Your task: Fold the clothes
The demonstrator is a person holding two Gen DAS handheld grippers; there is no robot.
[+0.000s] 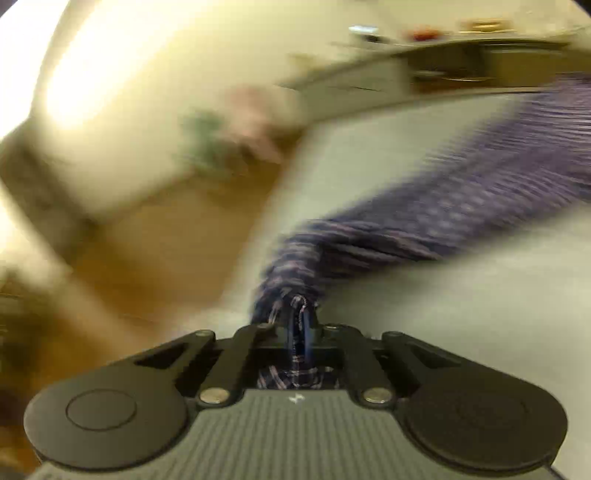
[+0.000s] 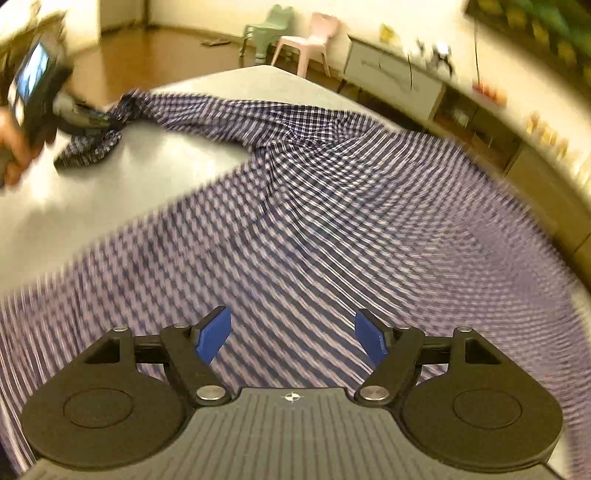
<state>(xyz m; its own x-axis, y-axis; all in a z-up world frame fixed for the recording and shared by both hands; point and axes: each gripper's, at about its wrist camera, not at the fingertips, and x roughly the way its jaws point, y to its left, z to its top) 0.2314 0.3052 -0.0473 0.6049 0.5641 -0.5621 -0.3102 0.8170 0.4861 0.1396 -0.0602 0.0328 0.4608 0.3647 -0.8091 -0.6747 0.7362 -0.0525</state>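
Checked shirt [image 2: 332, 206] in navy and pale lilac, thin woven cotton by the look of it, spread in soft ripples over a smooth, pale grey table [image 2: 155, 177], with a knot of creases near the middle. One sleeve [image 2: 207, 110] pulled out long toward the far left corner, twisted into a rope and ending in a dark, crumpled cuff. Clamped on that sleeve end: left gripper [image 1: 300, 317], blue pads pressed together with a bunch of checked cloth pinched between them and more of it tucked back behind the fingers. Seen from the right wrist, the same left gripper [image 2: 107, 120] gripped in a person's hand [image 2: 14, 147] at the left edge, blurred, a small lit screen on its back. Closer in, right gripper [image 2: 291, 336] above the shirt's body, matte black linkage arms with round silver pivots, flat blue rubbery pads spread wide apart, nothing between them but striped fabric lying underneath; no saying whether the tips touch the cloth. Ribbed grey housing below both sets of fingers. Beyond the table, warm brown wooden floor [image 2: 147, 51], a mint green plastic chair [image 2: 267, 26] beside a pink plastic chair [image 2: 310, 40], both moulded and child-sized in shape, and a long low cabinet [image 2: 391, 74] with white fronts along the cream wall, small blurred items on top.
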